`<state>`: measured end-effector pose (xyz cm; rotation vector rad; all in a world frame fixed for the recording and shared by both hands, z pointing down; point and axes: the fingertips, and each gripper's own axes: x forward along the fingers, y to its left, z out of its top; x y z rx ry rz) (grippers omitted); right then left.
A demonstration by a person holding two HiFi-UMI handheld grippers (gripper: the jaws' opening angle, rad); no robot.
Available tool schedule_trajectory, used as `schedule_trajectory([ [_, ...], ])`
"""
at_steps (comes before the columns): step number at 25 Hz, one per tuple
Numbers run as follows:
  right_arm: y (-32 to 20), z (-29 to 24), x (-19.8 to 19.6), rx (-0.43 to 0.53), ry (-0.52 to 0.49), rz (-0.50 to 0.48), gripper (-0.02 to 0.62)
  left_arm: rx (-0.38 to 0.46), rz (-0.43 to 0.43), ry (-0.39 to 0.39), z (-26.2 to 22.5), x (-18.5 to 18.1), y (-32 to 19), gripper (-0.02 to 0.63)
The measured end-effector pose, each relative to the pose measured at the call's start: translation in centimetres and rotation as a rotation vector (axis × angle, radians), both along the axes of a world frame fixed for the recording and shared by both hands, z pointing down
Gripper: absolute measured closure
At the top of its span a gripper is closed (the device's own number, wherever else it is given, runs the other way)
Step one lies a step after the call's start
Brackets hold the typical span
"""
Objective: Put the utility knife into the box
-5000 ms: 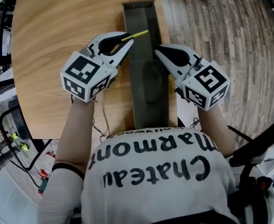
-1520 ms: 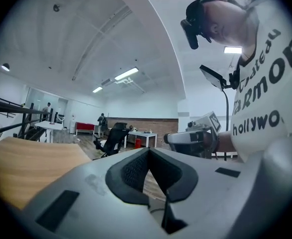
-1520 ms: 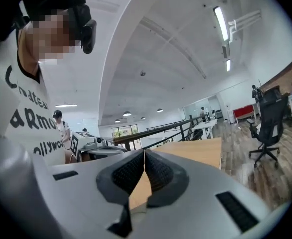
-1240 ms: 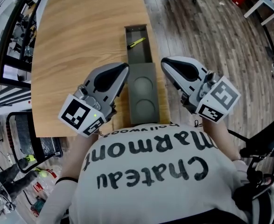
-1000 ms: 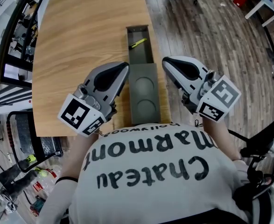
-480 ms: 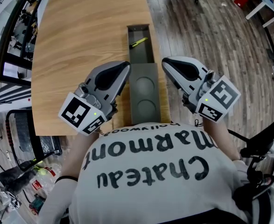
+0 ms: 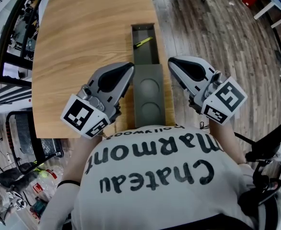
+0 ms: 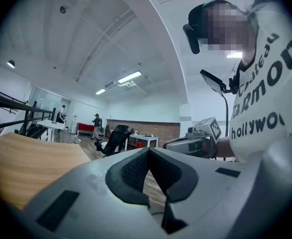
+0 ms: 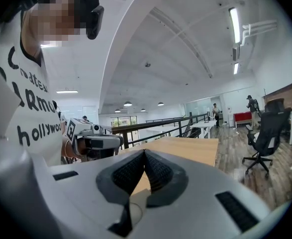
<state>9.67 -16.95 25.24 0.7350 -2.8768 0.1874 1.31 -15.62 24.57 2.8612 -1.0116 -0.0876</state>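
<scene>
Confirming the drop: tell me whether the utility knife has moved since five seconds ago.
Yes. Then held by the left gripper over the box's left wall, the utility knife now lies loose inside the box's far end.

The right gripper (image 9: 145,152) points out over the wooden bench (image 9: 195,146). Its two dark ribbed fingers (image 9: 128,172) are pressed together at the tips with nothing between them. To its left, the left gripper (image 9: 111,142) with its marker cube sits beside a white shirt (image 9: 16,108) with black lettering. An office chair (image 9: 266,133) stands on the plank floor (image 9: 285,168) at right, under long ceiling lights (image 9: 234,21).
</scene>
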Motion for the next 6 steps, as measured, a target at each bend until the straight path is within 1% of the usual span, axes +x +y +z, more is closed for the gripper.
schedule_trajectory([
  [6,0.1,0.42,-0.21,0.011,0.03,0.002,0.586,-0.005,-0.004,-0.001,0.27,-0.33,0.23,0.6],
])
